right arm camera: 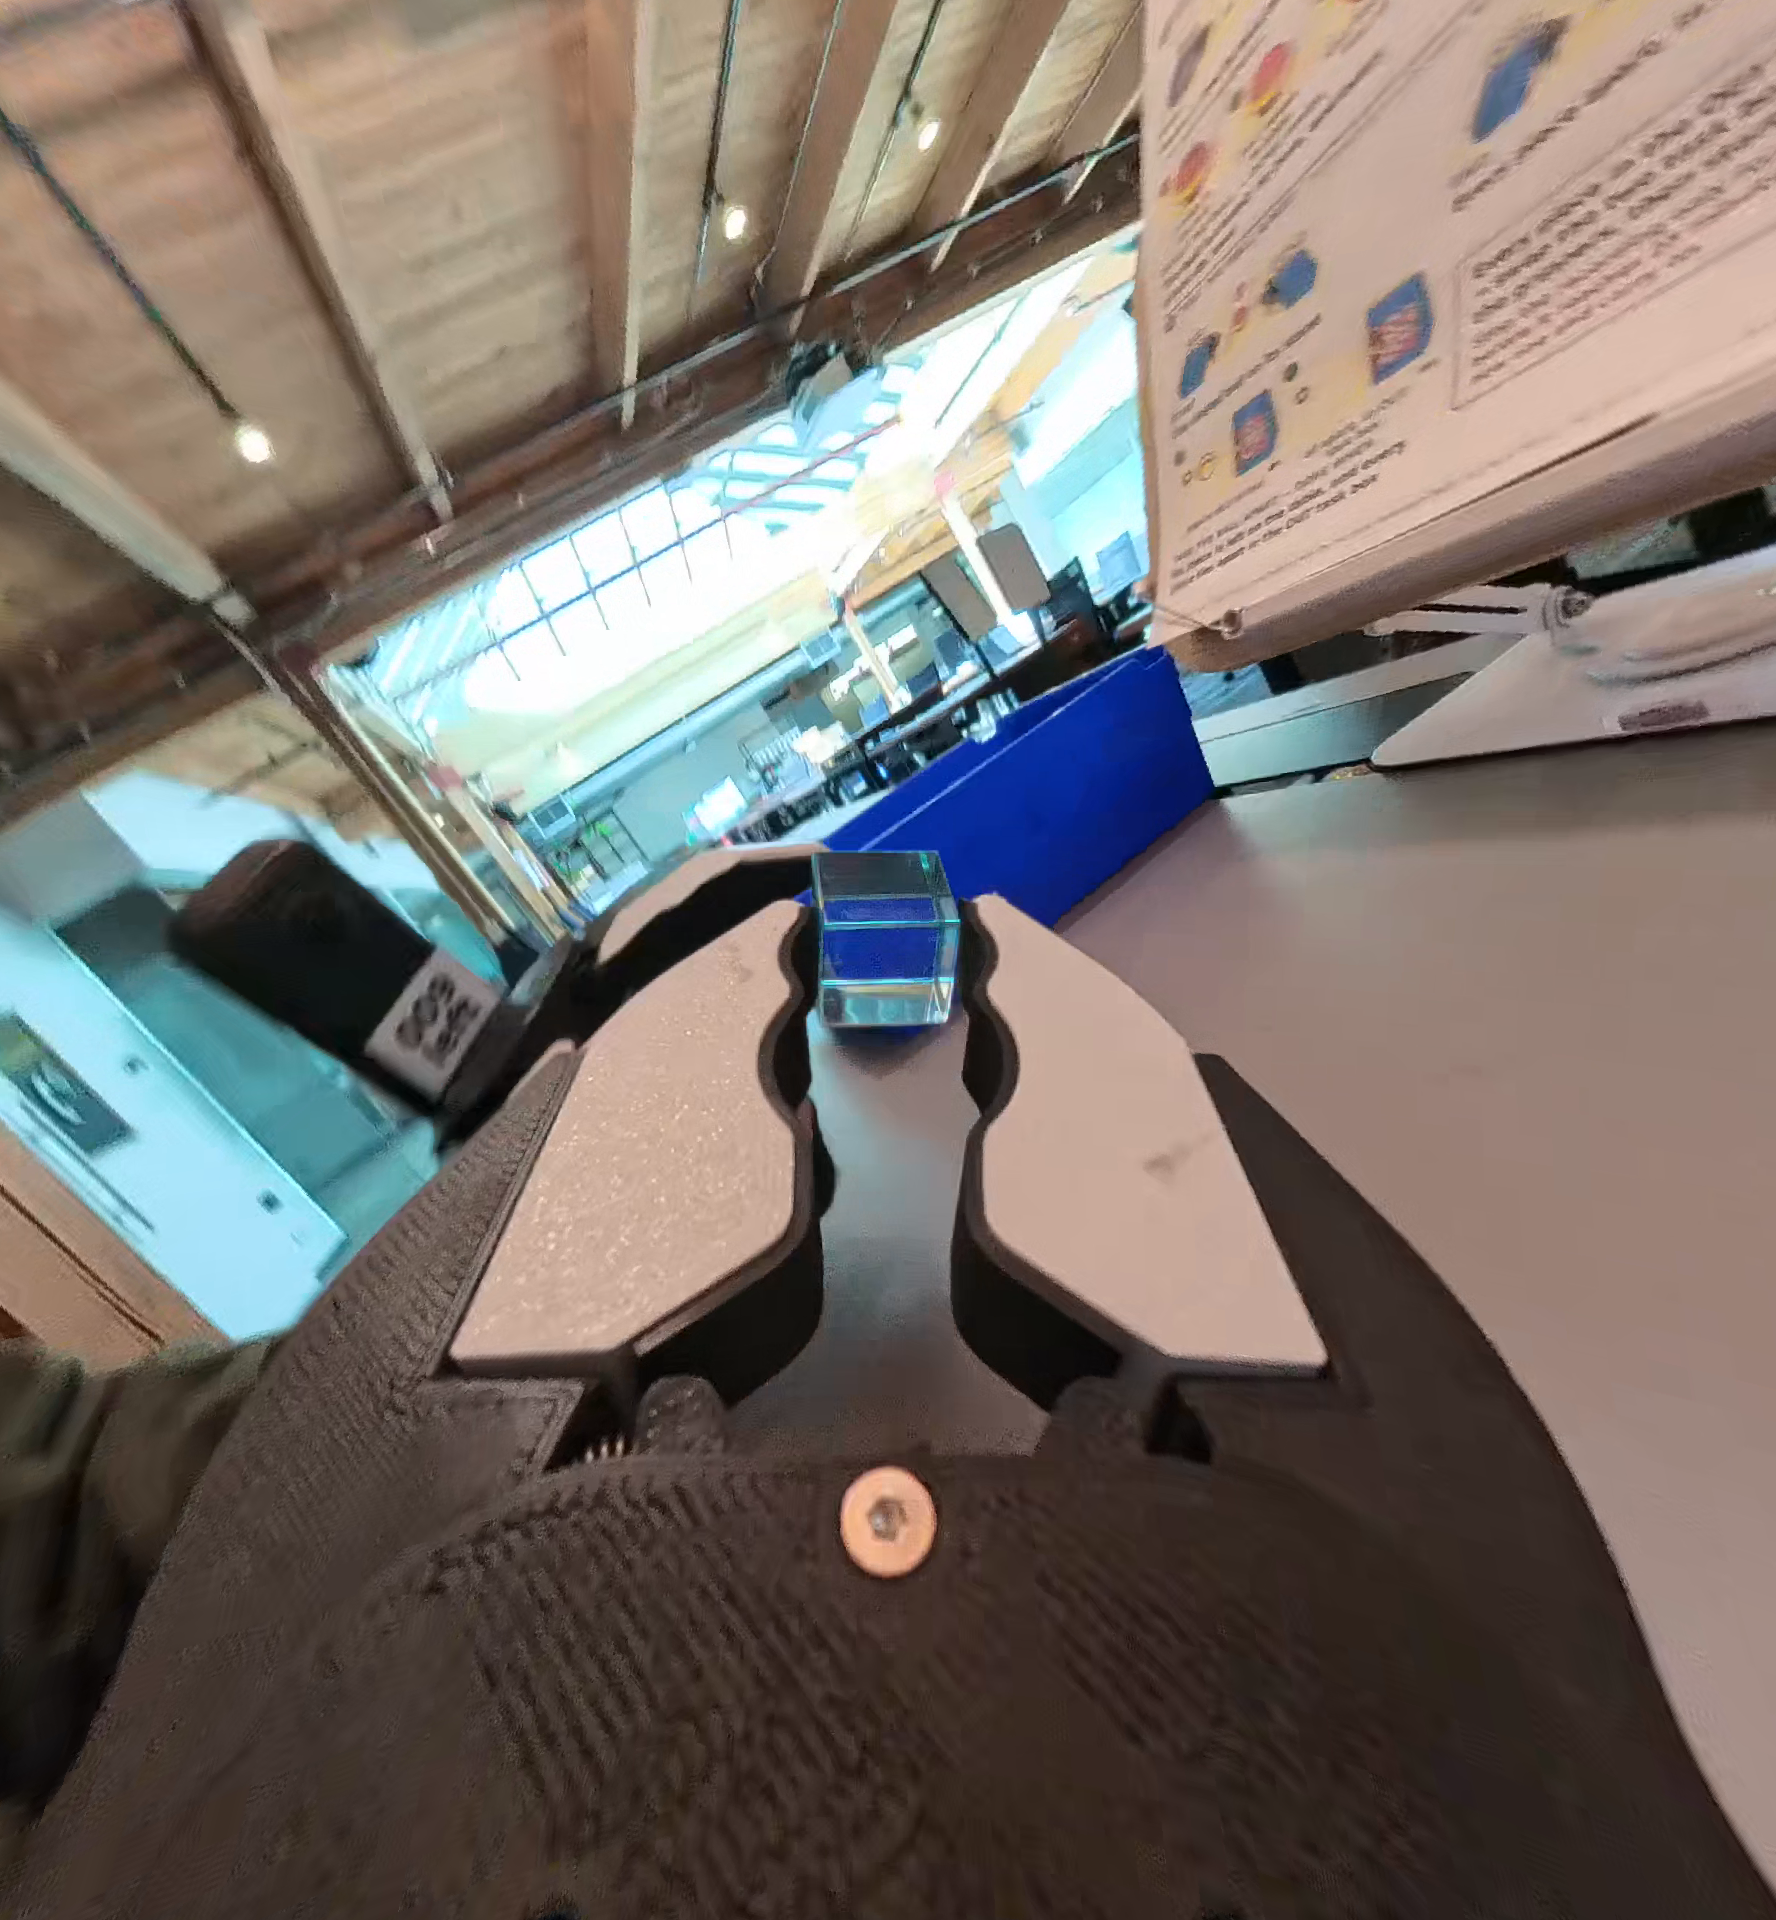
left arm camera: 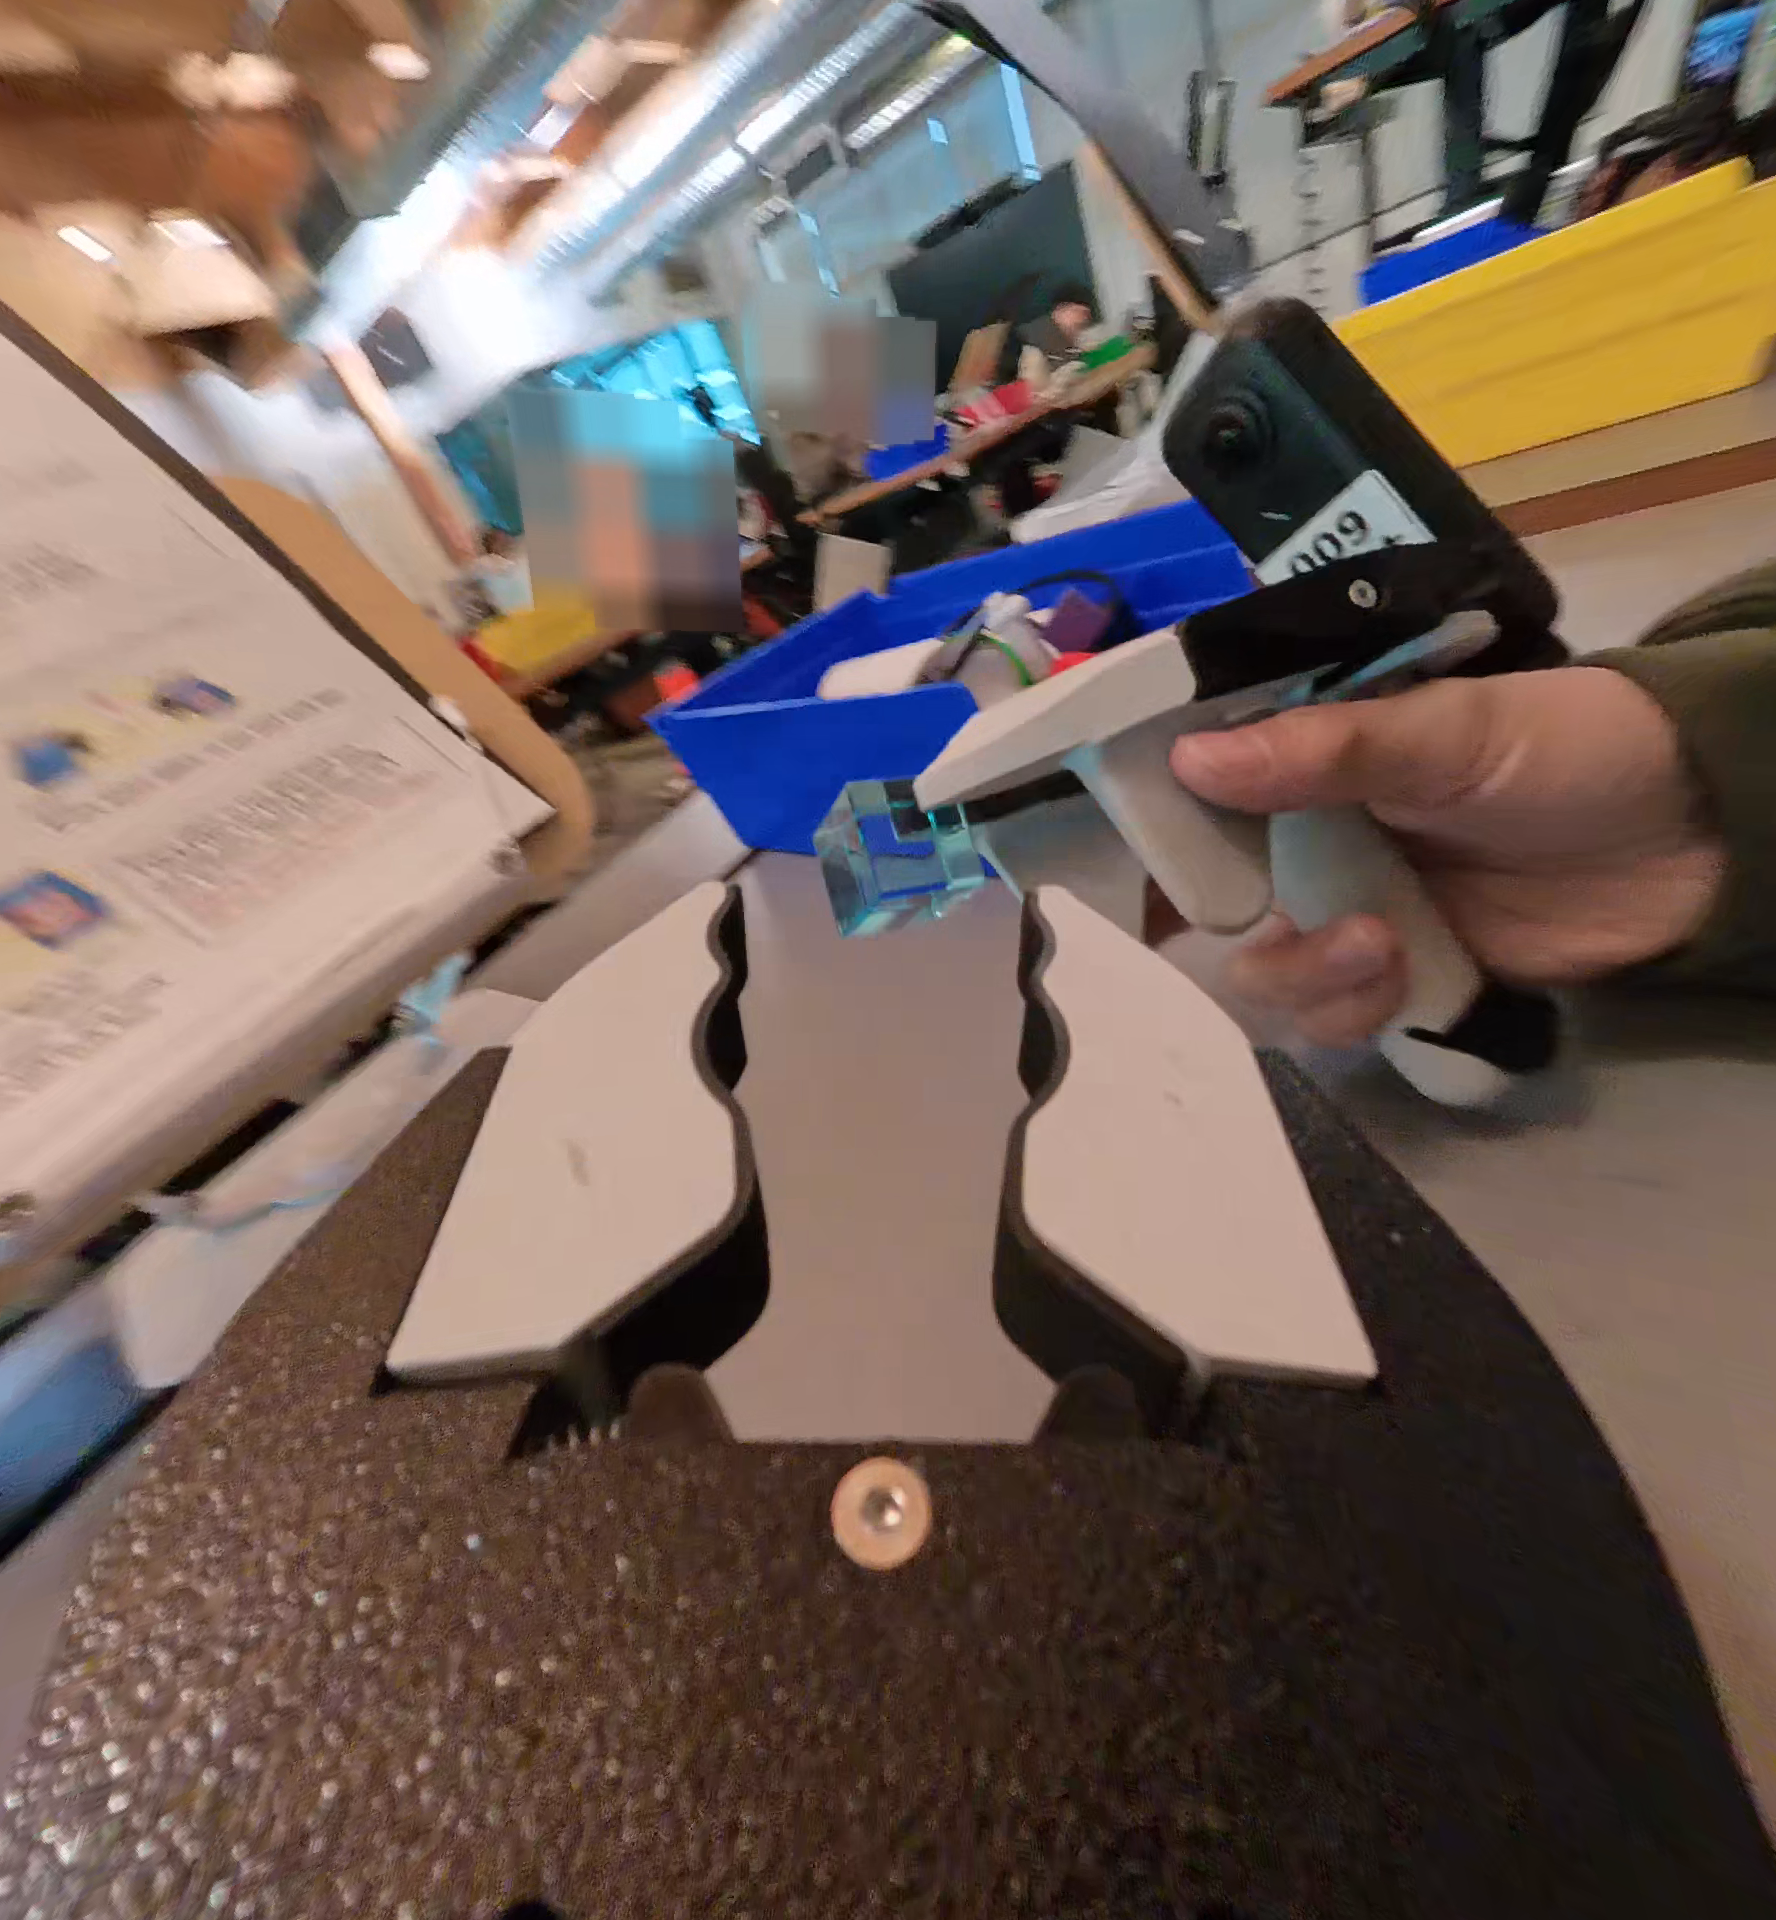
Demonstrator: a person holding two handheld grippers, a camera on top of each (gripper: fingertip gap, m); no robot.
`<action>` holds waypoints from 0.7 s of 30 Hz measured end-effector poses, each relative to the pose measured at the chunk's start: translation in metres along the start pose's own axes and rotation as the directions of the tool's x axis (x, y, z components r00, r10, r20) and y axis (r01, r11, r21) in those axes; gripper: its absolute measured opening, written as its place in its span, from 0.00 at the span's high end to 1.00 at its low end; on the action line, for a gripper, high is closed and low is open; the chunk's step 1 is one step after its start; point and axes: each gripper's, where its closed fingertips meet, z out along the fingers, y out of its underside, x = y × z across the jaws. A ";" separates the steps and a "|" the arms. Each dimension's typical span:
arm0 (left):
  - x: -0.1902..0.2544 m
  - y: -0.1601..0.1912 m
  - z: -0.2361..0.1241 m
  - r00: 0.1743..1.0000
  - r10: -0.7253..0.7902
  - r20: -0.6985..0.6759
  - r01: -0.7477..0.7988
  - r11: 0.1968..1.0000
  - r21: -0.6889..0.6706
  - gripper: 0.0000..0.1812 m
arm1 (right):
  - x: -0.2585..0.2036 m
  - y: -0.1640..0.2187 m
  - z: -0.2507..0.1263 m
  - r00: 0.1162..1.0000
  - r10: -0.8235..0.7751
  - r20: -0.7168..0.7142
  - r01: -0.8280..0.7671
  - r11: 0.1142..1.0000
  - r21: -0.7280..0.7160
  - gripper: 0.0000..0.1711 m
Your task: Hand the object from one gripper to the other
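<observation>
1. Right wrist view: our right gripper (right arm camera: 889,951) pinches a clear glass cube (right arm camera: 886,938) between its fingertips, one grey finger pressed to each side face.
2. The cube is held at the very tips and juts forward past them; it hangs in the air above the grey table (right arm camera: 1486,1039).
3. As a cube it has no long axis that we can make out. In this view one flat face looks toward the camera and its top face tips up and away.
4. Left wrist view: the same cube (left arm camera: 899,868) appears turned, with one corner toward the camera, gripped at the tip of the right gripper (left arm camera: 941,821), which reaches in from the right, held by a hand (left arm camera: 1466,831).
5. Our left gripper (left arm camera: 879,914) stands spread wide with nothing between its fingers; the cube sits just beyond its tips and close to the gap's centreline, not touching either finger.
6. Behind the cube stands a blue bin (left arm camera: 811,738) holding small items; a yellow bin (left arm camera: 1590,322) lies farther back.
7. A printed sheet (left arm camera: 136,779) on a board stands at the left.
</observation>
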 end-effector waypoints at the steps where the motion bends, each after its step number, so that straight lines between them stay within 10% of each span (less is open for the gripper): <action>1: 0.000 -0.004 0.002 0.998 0.038 0.057 -0.039 0.999 0.014 0.74 | 0.001 -0.001 0.000 1.000 0.031 0.002 -0.031 0.999 0.021 0.85; 9: 0.005 -0.014 0.004 0.893 0.368 0.259 -0.380 0.925 -0.005 0.77 | -0.029 -0.006 0.006 0.985 0.119 0.126 -0.134 0.984 0.120 0.85; 21: 0.002 -0.034 -0.010 0.956 0.228 0.184 -0.255 0.957 0.136 0.86 | -0.050 -0.008 0.005 0.936 0.162 0.312 -0.201 0.975 0.097 0.76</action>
